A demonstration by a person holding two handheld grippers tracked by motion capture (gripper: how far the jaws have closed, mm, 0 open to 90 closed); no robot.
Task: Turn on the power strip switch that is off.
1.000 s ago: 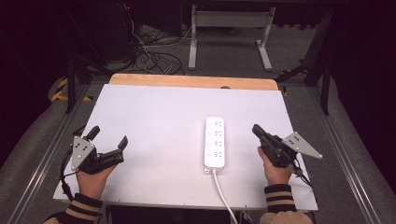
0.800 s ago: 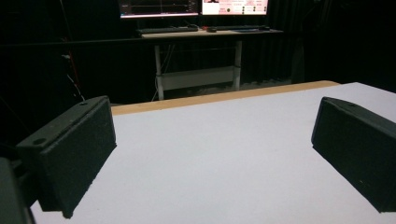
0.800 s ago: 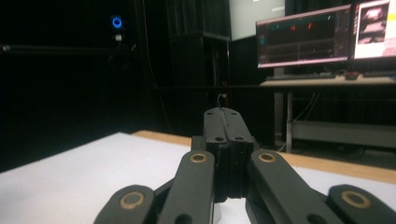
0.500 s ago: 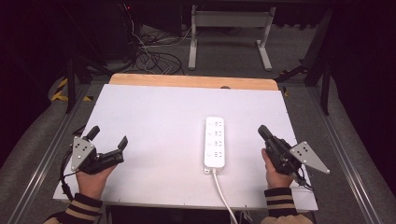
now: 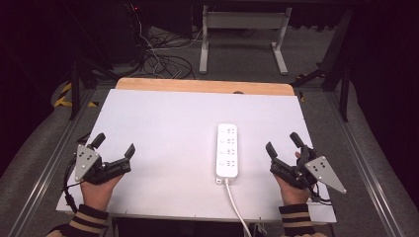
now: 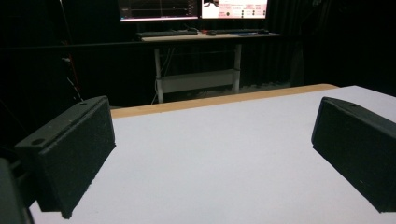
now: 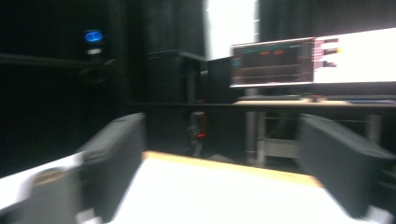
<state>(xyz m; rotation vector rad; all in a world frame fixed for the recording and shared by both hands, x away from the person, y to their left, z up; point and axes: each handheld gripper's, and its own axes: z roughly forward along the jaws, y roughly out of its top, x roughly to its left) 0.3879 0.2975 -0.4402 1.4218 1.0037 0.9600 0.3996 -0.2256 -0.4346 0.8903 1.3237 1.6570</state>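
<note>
Table (image 5: 163, 123): we saw a white, matte, rectangular top with a bare wooden strip along its far edge at 12 o'clock; its near edge ran just above the person's striped cuffs.
Open room: most of the white surface lay bare — the whole left half and the far half were free, and a wide bare band separated the two tools.
Power strip (image 5: 227, 150): a long white plastic block with rounded corners and rows of sockets lay flat right of centre, its length running from 12 to 6 o'clock; its white cable (image 5: 236, 207) left the near end and ran off the near edge.
Left gripper (image 5: 114, 144): we saw it at about 8 o'clock near the table's left edge, held in a hand, its two black jaws spread apart with nothing between them; in its own view the blocky, rough-faced jaws framed only bare tabletop.
Right gripper (image 5: 283, 142): it sat at about 4 o'clock close to the right edge, just beside the power strip but apart from it, jaws parted and empty — its own view was blurred, yet we made out both jaws standing wide.
Beyond the table: dark floor, tangled cables and a grey desk frame (image 5: 242, 29) at 12 o'clock.
</note>
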